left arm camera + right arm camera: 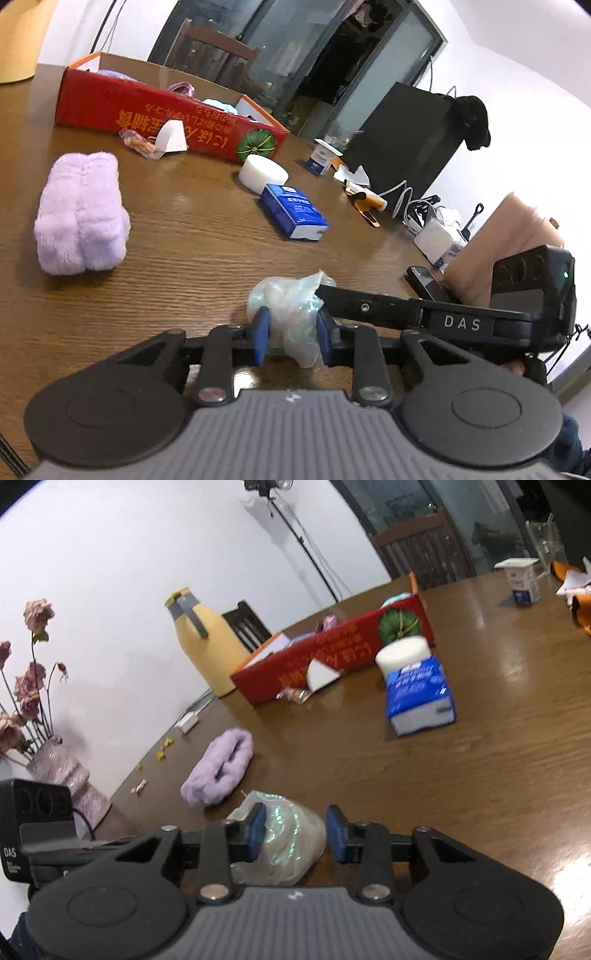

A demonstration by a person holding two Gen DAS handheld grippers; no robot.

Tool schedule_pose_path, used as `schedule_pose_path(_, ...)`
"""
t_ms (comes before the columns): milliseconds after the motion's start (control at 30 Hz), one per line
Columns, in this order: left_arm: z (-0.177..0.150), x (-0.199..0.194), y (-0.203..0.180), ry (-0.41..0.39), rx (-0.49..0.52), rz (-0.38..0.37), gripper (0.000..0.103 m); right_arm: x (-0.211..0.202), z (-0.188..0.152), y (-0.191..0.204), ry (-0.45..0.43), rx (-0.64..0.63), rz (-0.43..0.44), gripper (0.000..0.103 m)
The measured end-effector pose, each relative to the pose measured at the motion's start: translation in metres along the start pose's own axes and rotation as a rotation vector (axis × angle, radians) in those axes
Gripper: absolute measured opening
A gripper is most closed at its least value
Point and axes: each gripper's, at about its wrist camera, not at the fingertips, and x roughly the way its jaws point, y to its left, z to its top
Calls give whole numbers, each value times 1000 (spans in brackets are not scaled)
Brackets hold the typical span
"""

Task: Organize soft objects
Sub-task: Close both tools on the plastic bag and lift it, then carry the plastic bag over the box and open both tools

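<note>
Both grippers meet on one crumpled plastic bag (291, 314), low and centre in each view on the table (192, 258). The left gripper (291, 334) is clenched on it, the blue pads hiding its sides. The right gripper (297, 830) straddles the bag (284, 845); its left pad touches, but blur leaves the right pad's contact unsure, so I cannot tell its grip. One purple plush (83, 214) lies left, one blue pack (293, 212) and one white disc (263, 172) centre. One red box (155, 110) at upper left hides most of its contents. Bare wood lies between plush and pack.
</note>
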Motion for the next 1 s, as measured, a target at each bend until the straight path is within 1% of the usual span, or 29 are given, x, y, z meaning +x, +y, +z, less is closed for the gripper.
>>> schedule_pose_path(33, 1, 0, 2, -2, -12, -10, 23, 0, 0, 0, 0, 6, 14, 15)
schedule_pose_path(100, 7, 1, 3, -2, -43, -23, 21, 0, 4, 3, -5, 6, 11, 13)
schedule_pose_path(133, 12, 1, 1, -7, -37, -25, 20, -1, 8, 5, -11, 2, 9, 12)
schedule_pose_path(233, 38, -1, -8, -47, 30, -23, 20, -3, 30, 12, -52, -24, 14, 12)
schedule_pose_path(333, 89, 4, -12, -75, 66, -24, 20, 1, 74, 16, -104, -53, 25, 11)
schedule_pose_path(433, 157, 15, -11, -117, 104, -17, 20, 14, 136, 20, -178, -98, 18, 11)
schedule_pose_path(500, 208, 30, -3, -139, 125, -13, 20, 31, 179, 22, -210, -125, 8, 11)
schedule_pose_path(567, 253, 51, 14, -133, 112, -1, 20, 59, 226, 17, -211, -148, -9, 11)
schedule_pose_path(633, 290, 78, 36, -111, 100, 22, 20, 98, 270, 5, -177, -145, -28, 11)
schedule_pose_path(700, 325, 118, 72, -50, 49, 37, 20, 139, 302, -12, -136, -102, -48, 12)
schedule_pose_path(733, 337, 135, 85, -27, 21, 50, 20, 165, 318, -23, -107, -91, -73, 12)
schedule_pose_path(800, 361, 174, 113, 28, -35, 91, 20, 207, 337, -41, -70, -72, -124, 12)
schedule_pose_path(900, 377, 215, 141, 51, -46, 151, 19, 259, 356, -72, -5, -17, -177, 12)
schedule_pose_path(967, 379, 235, 161, 70, -101, 171, 20, 284, 362, -94, 38, 50, -192, 12)
schedule_pose_path(1000, 377, 248, 169, 94, -124, 178, 20, 293, 362, -104, 51, 81, -212, 15)
